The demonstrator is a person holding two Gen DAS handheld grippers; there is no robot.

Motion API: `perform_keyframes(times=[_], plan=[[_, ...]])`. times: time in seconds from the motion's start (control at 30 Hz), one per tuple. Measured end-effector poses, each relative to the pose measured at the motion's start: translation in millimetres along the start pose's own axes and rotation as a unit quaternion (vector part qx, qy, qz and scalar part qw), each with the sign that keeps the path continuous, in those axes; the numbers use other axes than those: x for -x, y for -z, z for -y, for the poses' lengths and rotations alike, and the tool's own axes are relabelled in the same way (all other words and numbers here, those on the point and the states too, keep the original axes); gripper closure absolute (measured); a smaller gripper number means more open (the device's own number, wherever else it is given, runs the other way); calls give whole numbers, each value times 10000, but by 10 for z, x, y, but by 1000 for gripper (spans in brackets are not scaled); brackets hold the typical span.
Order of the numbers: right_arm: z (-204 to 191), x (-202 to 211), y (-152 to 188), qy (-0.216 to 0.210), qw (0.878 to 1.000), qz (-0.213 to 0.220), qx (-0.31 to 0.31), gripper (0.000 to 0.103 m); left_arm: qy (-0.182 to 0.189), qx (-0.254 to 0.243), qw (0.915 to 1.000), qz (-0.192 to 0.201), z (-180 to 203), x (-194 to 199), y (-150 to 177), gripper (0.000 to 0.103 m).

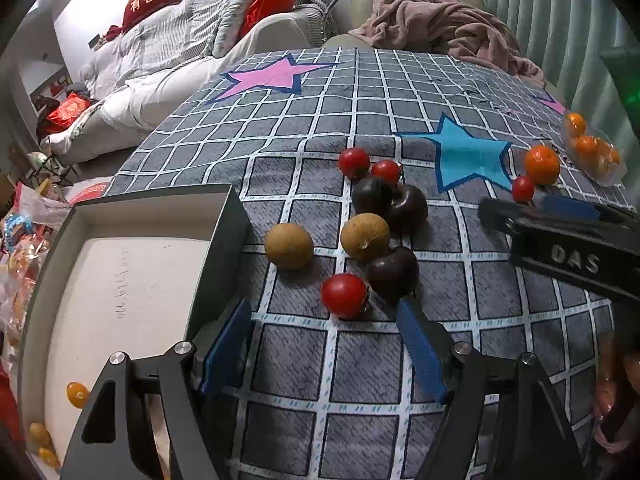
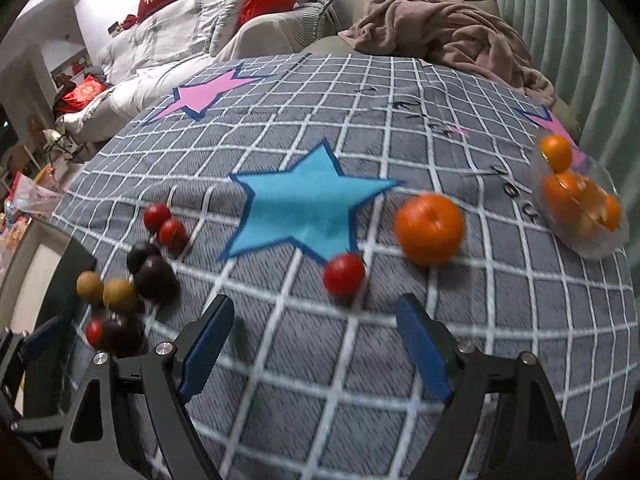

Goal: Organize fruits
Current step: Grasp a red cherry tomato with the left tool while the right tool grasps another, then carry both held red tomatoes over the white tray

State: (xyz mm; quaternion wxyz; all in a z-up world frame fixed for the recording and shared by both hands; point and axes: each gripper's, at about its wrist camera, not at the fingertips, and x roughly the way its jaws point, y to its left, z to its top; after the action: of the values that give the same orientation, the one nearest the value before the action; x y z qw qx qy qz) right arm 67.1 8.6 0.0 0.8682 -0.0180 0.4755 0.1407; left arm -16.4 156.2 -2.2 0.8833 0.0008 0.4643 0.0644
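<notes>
Fruit lies scattered on a grey checked cloth [image 1: 360, 360]. In the left wrist view my left gripper [image 1: 321, 307] stands open just in front of a red cherry tomato [image 1: 344, 295]; its pads do not touch it. Behind the tomato lie dark plums [image 1: 393, 274], two tan round fruits [image 1: 289, 245] and more red tomatoes [image 1: 354, 162]. In the right wrist view my right gripper [image 2: 314, 303] is open and empty, just short of a lone red tomato [image 2: 344, 274]. A mandarin [image 2: 430, 229] sits beyond it to the right.
A grey-rimmed white box [image 1: 224, 240] at the left holds a few small yellow fruits [image 1: 77, 394]. A clear plastic tub [image 2: 592, 240] with oranges stands at the far right. A pink blanket [image 1: 440, 24] lies at the back. A sofa and clutter are off the left edge.
</notes>
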Motion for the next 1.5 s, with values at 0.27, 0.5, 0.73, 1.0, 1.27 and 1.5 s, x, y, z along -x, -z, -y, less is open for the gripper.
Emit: perform_keyframes(times=[0.27, 0.5, 0.73, 1.0, 1.27, 1.5], plan=[[104, 22, -31, -347, 9992, 107, -182, 81, 357, -83, 9993, 10, 130, 28, -21, 79], [251, 231, 264, -723, 9965, 71, -404, 80, 514, 28, 9987, -44, 100, 89, 63, 79], [345, 484, 603, -818, 9951, 13, -560, 80, 610, 16, 9981, -91, 87, 215, 244, 79], [323, 722, 924, -925, 9931, -69, -719, 80, 787, 44, 9967, -200, 46, 405, 491, 79], [107, 941, 1038, -986, 9934, -76, -582, 80, 933, 158, 9955, -72, -80, 673, 590, 79], [-285, 1115, 974, -1134, 9933, -9, -229, 80, 899, 327, 9954, 89, -396, 913, 640, 79]])
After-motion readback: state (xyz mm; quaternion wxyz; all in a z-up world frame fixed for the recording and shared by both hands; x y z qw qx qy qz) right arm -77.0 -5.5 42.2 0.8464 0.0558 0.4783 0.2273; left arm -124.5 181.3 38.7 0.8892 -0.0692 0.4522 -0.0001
